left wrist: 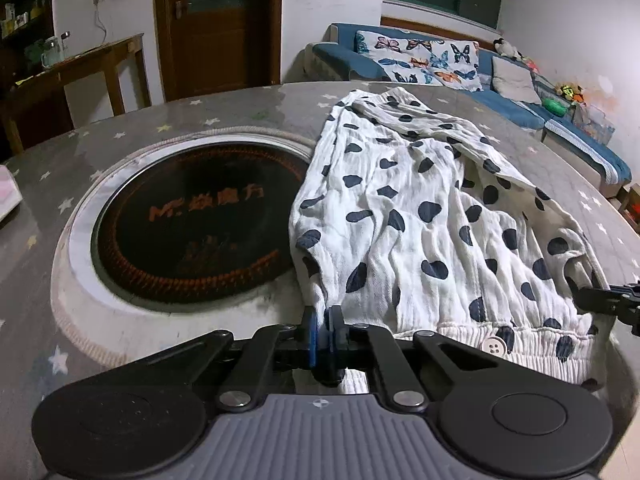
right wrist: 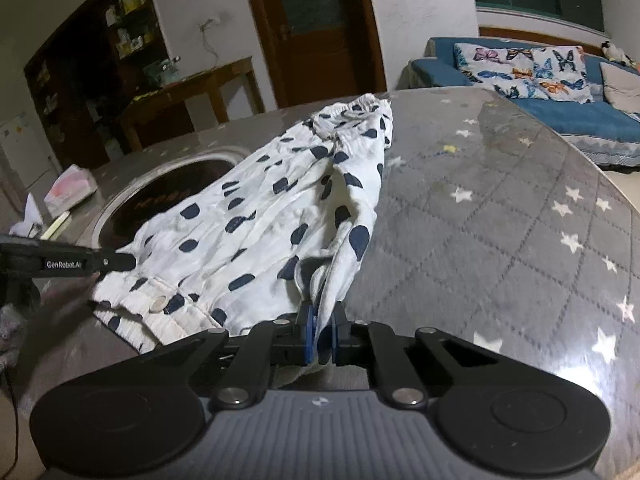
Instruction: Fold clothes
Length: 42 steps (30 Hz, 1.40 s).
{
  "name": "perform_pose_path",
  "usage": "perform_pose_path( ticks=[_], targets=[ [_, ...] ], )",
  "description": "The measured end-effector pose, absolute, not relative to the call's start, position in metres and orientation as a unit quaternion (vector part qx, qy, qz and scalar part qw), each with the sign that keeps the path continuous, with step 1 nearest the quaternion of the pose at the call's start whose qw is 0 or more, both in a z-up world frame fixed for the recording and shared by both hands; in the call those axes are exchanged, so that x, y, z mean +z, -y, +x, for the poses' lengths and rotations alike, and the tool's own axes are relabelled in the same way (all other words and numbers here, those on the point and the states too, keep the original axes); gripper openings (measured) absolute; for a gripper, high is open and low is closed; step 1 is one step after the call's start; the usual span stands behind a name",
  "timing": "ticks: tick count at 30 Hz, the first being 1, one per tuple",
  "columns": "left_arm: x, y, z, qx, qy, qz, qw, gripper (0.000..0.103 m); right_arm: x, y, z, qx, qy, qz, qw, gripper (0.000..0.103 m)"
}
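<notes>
A white garment with dark blue spots [left wrist: 420,216] lies stretched across the round table, its ribbed waistband with a white button [left wrist: 493,345] nearest me. My left gripper [left wrist: 325,330] is shut on the garment's near left corner. My right gripper [right wrist: 320,334] is shut on the near right corner, with the cloth [right wrist: 280,216] lifted and pulled taut from it. The right gripper shows at the right edge of the left wrist view [left wrist: 616,300]. The left gripper shows at the left edge of the right wrist view [right wrist: 72,262].
The grey star-patterned table [right wrist: 500,220] has a round black heater recess [left wrist: 192,224] in its middle, partly covered by the garment. A tissue pack [right wrist: 70,188] lies at the table's far left. A blue sofa [left wrist: 520,92] and a wooden side table [left wrist: 80,68] stand beyond.
</notes>
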<state>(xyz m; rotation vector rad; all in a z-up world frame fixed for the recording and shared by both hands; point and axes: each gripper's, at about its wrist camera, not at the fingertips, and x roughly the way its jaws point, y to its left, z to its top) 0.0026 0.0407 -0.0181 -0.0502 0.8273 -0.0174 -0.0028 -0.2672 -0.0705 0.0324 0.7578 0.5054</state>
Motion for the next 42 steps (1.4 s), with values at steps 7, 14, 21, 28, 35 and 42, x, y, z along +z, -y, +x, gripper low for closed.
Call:
perform_pose_path(
  ticks=[7,14,21,28,35,42],
  targets=[
    [-0.013,-0.04,-0.023,-0.028,-0.413,-0.009,0.91,0.007,-0.057,0.274,-0.019,0.261,-0.37,-0.02,0.891,0.023],
    [0.003,-0.043,-0.024,-0.028,-0.393,-0.01,0.919,0.018,-0.027,0.273,-0.002,0.258,-0.334,-0.057,0.905,0.034],
    [0.016,-0.03,-0.008,-0.035,-0.367,-0.007,0.93,0.043,-0.01,0.248,0.043,0.266,-0.304,-0.083,0.911,0.037],
    [0.001,-0.012,0.021,-0.048,-0.385,-0.002,0.922,0.049,-0.011,0.208,0.095,0.281,-0.301,-0.114,0.904,0.039],
    [-0.013,-0.01,0.034,-0.043,-0.403,-0.001,0.914,0.054,-0.023,0.173,0.136,0.29,-0.309,-0.142,0.895,0.041],
    [-0.02,-0.008,0.042,-0.042,-0.413,0.002,0.91,0.061,-0.029,0.16,0.155,0.293,-0.309,-0.162,0.89,0.043]
  ],
)
